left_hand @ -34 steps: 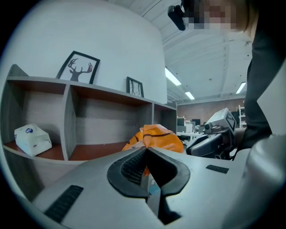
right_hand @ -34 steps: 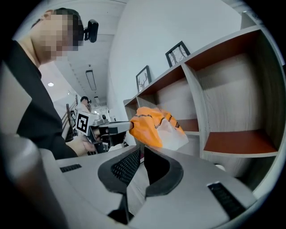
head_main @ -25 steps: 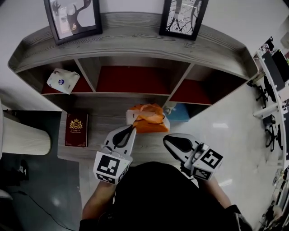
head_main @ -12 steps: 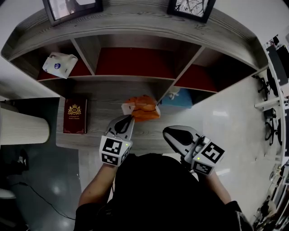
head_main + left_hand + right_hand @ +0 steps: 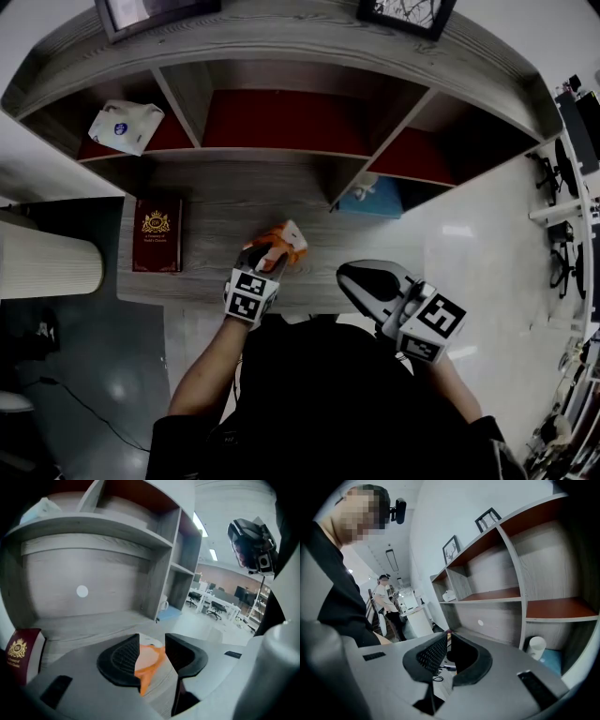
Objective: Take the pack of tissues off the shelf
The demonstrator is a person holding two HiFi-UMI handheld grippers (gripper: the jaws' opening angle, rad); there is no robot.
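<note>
An orange and white pack of tissues lies on the grey wooden board under the shelf compartments. My left gripper is low over the board, right behind the pack. In the left gripper view the pack shows in the gap between the jaws of the left gripper. Those jaws have just been opening, and the pads stand clear of the wrapper. My right gripper hovers off the board's front edge. In its own view the right gripper has its tips together with nothing between them.
A red book lies at the board's left. A white packet sits in the upper left compartment. A blue item with a white cup stands in the low right nook. A white cylinder stands at the far left.
My left gripper has sunk from in front of the shelf down to the board, carrying the orange pack with it, and its jaws have parted. The right gripper has barely shifted.
</note>
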